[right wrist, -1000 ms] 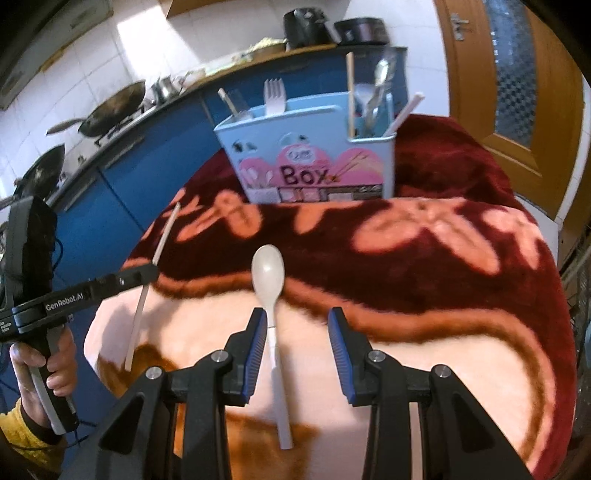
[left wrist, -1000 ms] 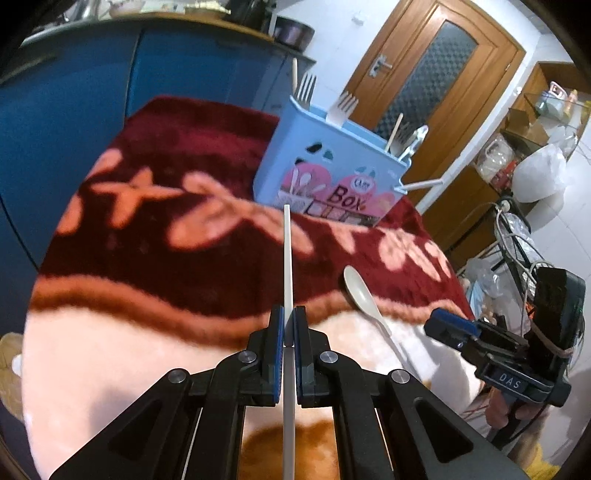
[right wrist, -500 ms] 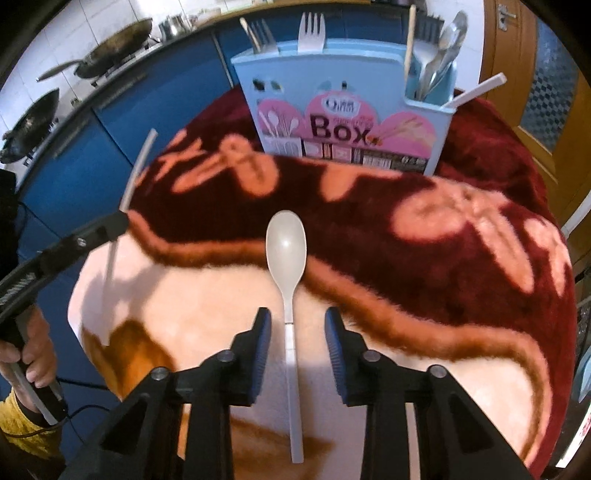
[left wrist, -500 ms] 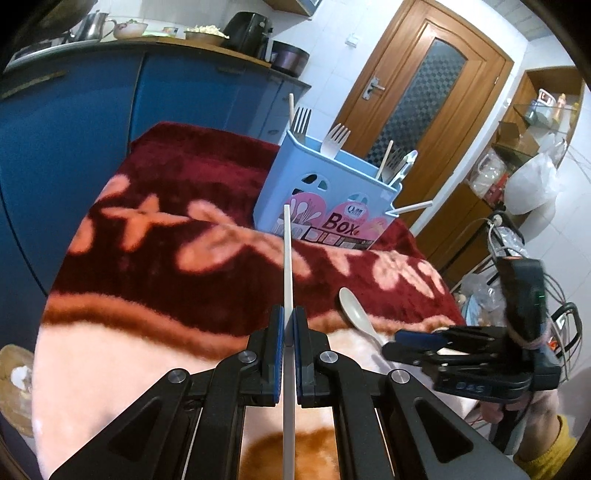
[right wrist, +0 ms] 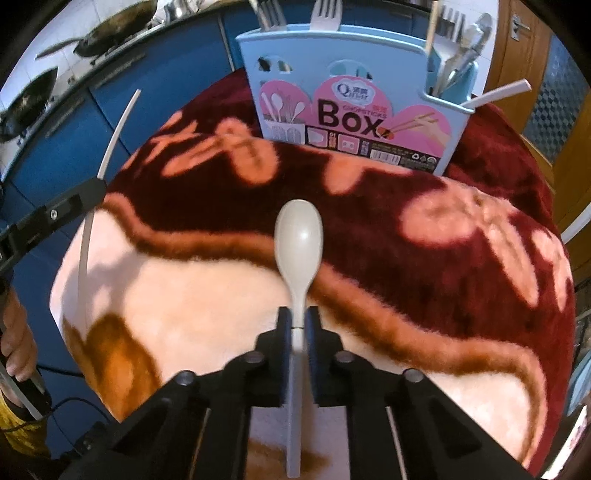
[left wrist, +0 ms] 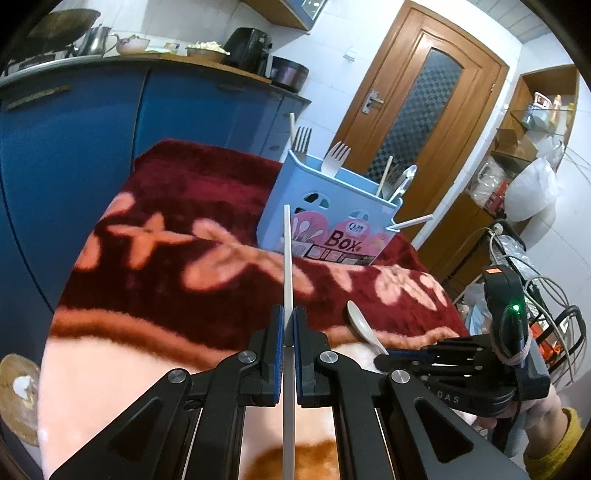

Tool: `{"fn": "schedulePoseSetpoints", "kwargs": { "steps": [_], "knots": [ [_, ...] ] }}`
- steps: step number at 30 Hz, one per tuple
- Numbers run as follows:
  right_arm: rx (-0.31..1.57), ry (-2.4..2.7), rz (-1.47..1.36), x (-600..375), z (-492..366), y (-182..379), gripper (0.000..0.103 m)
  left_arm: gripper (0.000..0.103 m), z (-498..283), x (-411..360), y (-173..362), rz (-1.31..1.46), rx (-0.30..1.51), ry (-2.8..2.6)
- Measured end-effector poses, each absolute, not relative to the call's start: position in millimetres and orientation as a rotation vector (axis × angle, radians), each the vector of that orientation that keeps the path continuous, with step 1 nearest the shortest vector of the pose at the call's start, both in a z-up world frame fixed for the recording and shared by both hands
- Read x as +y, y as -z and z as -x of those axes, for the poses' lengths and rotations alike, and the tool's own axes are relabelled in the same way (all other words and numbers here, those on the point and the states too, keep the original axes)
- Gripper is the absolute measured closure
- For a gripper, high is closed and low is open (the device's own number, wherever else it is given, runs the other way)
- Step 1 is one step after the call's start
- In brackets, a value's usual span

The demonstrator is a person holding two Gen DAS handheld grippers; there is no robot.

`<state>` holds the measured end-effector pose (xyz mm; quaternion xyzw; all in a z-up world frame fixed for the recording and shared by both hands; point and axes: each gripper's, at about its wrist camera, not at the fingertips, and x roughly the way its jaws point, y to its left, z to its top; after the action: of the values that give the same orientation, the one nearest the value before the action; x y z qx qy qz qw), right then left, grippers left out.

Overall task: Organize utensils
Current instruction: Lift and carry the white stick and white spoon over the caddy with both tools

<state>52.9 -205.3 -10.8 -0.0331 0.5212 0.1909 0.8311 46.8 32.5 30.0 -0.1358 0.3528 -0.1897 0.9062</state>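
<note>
I am holding the right gripper (right wrist: 298, 325) over the pale near part of the blanket-covered table (right wrist: 461, 258), and its jaws have just been closing; they are now pinching the neck of the white plastic spoon (right wrist: 299, 240) between the blue pads. The spoon's bowl is pointing away from me toward the far edge, lying over the border where the dark red pattern begins, and its handle is running back under the gripper body. I am keeping the left gripper (left wrist: 289, 328) clamped narrow on a single white chopstick (left wrist: 287, 258), which is sticking straight out ahead between the pads toward the utensil box. In the right wrist view that chopstick is showing near the left edge of the table, raised above the blanket. The light blue utensil box (right wrist: 354, 96), labelled "Box", is standing upright at the far edge on the dark red part of the blanket. Forks (right wrist: 325, 14) are standing in its left compartment; metal spoons (right wrist: 465, 55) and a wooden chopstick are standing in its right compartment, and another white chopstick (right wrist: 498, 94) is leaning out of the right corner.
</note>
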Motion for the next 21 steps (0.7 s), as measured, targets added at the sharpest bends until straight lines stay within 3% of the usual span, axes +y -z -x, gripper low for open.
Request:
{"fn": "schedulePoseSetpoints", "kwargs": {
  "steps": [9, 21],
  "knots": [
    [0.933, -0.467, -0.189, -246.5, -41.4, -6.9, 0.096, 0.098, -48.1, 24.2, -41.7, 0.305, 0.660, 0.426],
    [0.666, -0.468, -0.289, -270.4, -36.0, -43.2, 0.096, 0.098, -69.7, 0.8, -64.6, 0.296, 0.574, 0.421]
  ]
}}
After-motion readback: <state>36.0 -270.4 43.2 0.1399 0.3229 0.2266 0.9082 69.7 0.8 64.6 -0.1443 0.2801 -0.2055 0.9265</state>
